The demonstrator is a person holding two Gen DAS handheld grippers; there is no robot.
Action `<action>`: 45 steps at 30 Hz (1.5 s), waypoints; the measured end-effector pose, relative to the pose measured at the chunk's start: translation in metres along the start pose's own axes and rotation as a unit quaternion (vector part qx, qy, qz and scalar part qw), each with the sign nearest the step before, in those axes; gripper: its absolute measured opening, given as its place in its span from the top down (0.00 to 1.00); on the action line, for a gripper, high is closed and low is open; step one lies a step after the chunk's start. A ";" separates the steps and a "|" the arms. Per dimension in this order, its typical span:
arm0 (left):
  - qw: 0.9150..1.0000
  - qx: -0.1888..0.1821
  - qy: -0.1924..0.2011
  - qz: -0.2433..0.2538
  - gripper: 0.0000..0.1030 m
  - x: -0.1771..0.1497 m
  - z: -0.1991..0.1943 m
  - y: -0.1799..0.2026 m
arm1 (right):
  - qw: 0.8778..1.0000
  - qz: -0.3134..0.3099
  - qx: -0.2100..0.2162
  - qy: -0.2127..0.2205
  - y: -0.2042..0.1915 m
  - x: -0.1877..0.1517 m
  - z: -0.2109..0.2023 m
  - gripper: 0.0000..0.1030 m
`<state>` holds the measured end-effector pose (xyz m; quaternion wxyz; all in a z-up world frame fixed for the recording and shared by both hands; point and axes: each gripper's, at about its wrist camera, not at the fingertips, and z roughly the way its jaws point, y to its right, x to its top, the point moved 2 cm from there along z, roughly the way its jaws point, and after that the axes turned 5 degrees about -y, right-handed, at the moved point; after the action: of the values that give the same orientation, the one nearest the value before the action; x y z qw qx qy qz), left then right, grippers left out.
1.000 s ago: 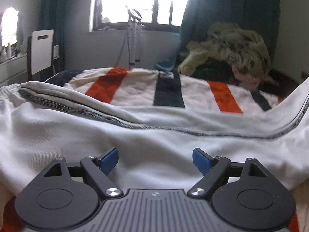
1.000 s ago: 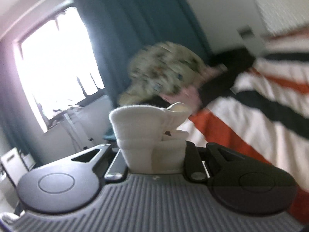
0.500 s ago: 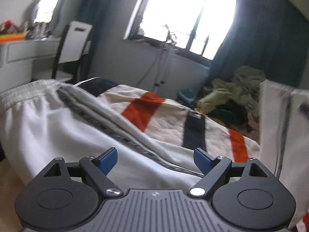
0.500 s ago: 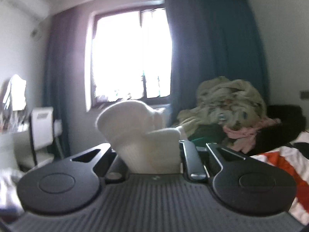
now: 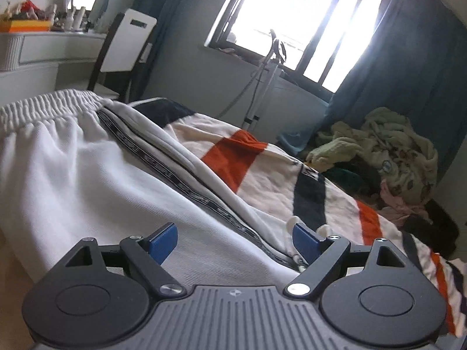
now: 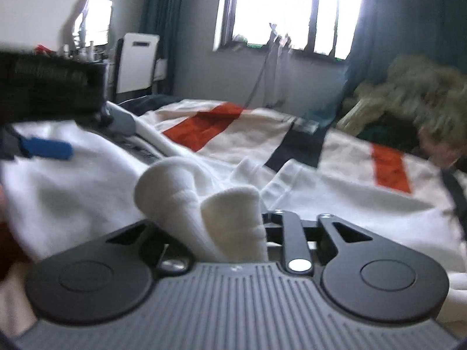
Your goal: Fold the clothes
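Observation:
White track pants (image 5: 73, 175) with a black side stripe and an elastic waistband lie across the bed. My left gripper (image 5: 233, 240) is open and empty, low over the pants' cloth. My right gripper (image 6: 230, 233) is shut on a bunched fold of the white pants (image 6: 204, 204), low over the bed. The left gripper's blue fingertip (image 6: 46, 147) shows at the left edge of the right wrist view.
A white blanket with orange and dark stripes (image 5: 242, 157) covers the bed. A heap of clothes (image 5: 388, 148) lies at the back right below blue curtains. A chair (image 5: 128, 43), a dresser (image 5: 35, 49) and a window (image 5: 294, 20) stand behind.
My right gripper has swung left and down toward the bed with the white fold in it. My left gripper has shifted slightly; the lifted cloth at its right has dropped out of sight.

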<state>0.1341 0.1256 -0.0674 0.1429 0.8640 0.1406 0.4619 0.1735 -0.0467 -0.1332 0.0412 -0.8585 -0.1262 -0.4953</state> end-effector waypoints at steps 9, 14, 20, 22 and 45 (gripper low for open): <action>0.997 -0.074 -0.022 0.000 0.15 -0.017 -0.009 0.019 | 0.988 -0.013 0.137 -0.065 0.020 -0.009 -0.087 0.32; 0.994 -0.082 -0.043 0.065 0.15 -0.040 -0.017 0.051 | 0.992 -0.014 0.107 -0.067 0.050 -0.017 -0.129 0.32; 0.990 -0.085 -0.051 0.098 0.16 -0.062 -0.025 0.072 | 0.995 0.097 0.020 -0.012 0.103 -0.003 -0.139 0.32; 0.989 -0.096 -0.041 0.104 0.16 -0.062 -0.031 0.075 | 0.991 0.134 -0.010 0.007 0.121 0.001 -0.143 0.32; 0.975 -0.138 -0.019 0.172 0.22 -0.086 -0.030 0.106 | 0.942 0.273 -0.039 -0.191 0.172 -0.061 -0.058 0.52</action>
<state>0.0749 -0.0012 -0.0768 0.1812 0.8557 -0.0779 0.4783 0.1399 -0.2343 -0.1466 0.1167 -0.9395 0.1268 -0.2960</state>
